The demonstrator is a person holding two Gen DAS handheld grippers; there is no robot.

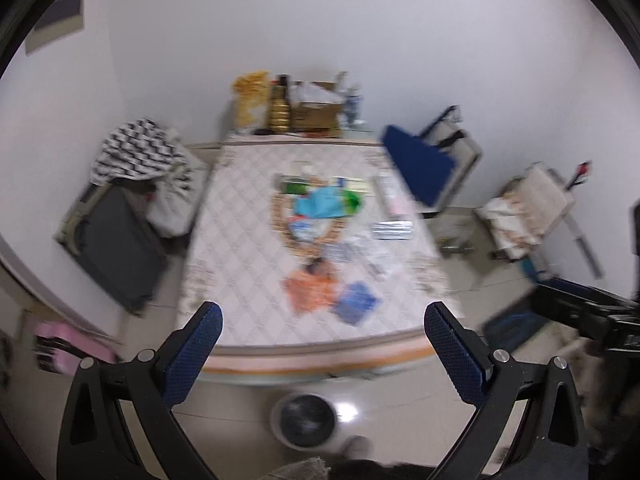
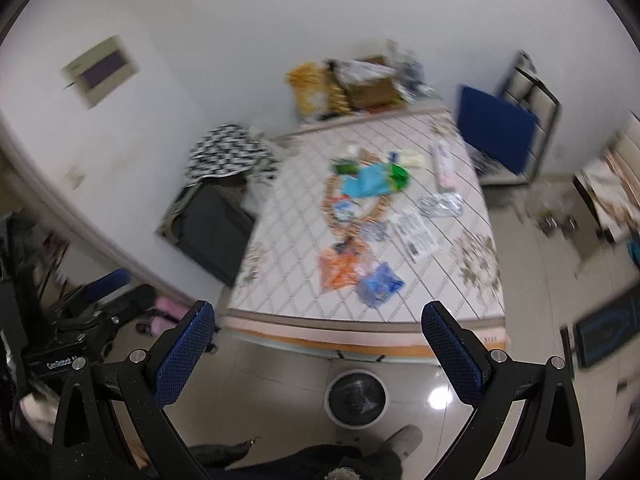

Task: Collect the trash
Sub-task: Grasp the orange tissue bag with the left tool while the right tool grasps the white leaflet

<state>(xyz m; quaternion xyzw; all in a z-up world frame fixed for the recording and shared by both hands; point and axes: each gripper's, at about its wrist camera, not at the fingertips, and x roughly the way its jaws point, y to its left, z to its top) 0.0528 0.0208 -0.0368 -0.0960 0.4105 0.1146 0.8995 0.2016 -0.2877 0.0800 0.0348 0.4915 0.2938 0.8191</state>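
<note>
Several pieces of trash lie on a quilted mattress (image 1: pixel 248 280) (image 2: pixel 288 280): an orange wrapper (image 1: pixel 310 290) (image 2: pixel 340 270), a blue wrapper (image 1: pixel 356 302) (image 2: pixel 378 284), a light blue bag (image 1: pixel 322 202) (image 2: pixel 370 182), a green packet (image 1: pixel 352 200) (image 2: pixel 400 174) and silver foil (image 1: pixel 392 230) (image 2: pixel 440 206). A round white bin with a black liner (image 1: pixel 306 420) (image 2: pixel 356 398) stands on the floor in front of the mattress. My left gripper (image 1: pixel 322 316) and right gripper (image 2: pixel 318 314) are both open and empty, held high above the bin. Both views are blurred.
A dark suitcase (image 1: pixel 116 248) (image 2: pixel 212 232) with a black-and-white cloth (image 1: pixel 136 150) (image 2: pixel 226 150) stands left of the mattress. Boxes and bags (image 1: pixel 296 106) (image 2: pixel 352 86) are piled at the far end. A blue board (image 1: pixel 418 164) (image 2: pixel 496 136) leans at the right. The left gripper's body (image 2: pixel 72 332) shows at the right view's left.
</note>
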